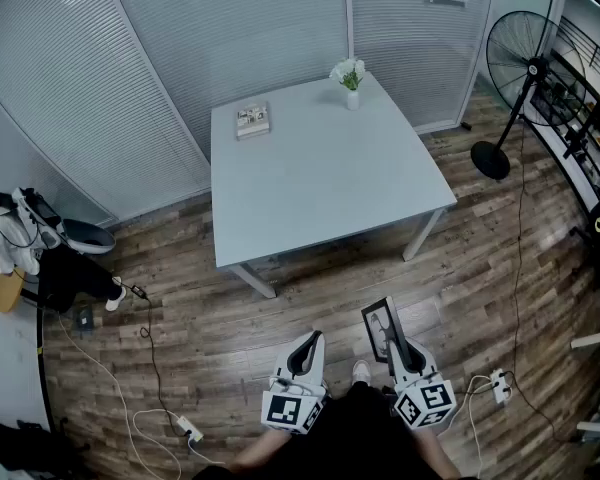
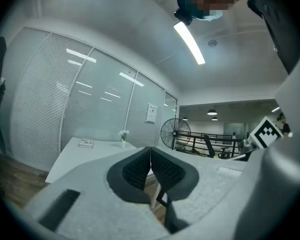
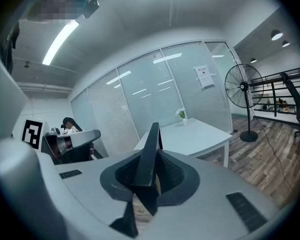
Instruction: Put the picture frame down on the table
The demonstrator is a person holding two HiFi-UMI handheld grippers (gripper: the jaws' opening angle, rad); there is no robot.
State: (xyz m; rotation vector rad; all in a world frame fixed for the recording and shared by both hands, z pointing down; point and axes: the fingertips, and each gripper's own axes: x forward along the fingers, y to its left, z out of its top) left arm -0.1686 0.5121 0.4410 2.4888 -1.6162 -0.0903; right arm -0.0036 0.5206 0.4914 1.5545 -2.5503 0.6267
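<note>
A black picture frame [image 1: 381,328] stands on edge in my right gripper [image 1: 399,350], which is shut on it; in the right gripper view the picture frame [image 3: 149,156] shows edge-on between the pads. My left gripper [image 1: 305,353] is shut with nothing between its pads, as the left gripper [image 2: 150,168] shows in its own view. Both are held low over the wooden floor, a step short of the white table [image 1: 320,183]. The white table [image 3: 190,136] lies ahead in the right gripper view, and the table [image 2: 75,156] sits ahead and to the left in the left gripper view.
On the table are a small book [image 1: 252,120] at the far left and a vase of white flowers [image 1: 350,76] at the far edge. A standing fan [image 1: 520,63] is at the right. Cables and a power strip [image 1: 188,429] lie on the floor. A seated person [image 1: 65,268] is at left.
</note>
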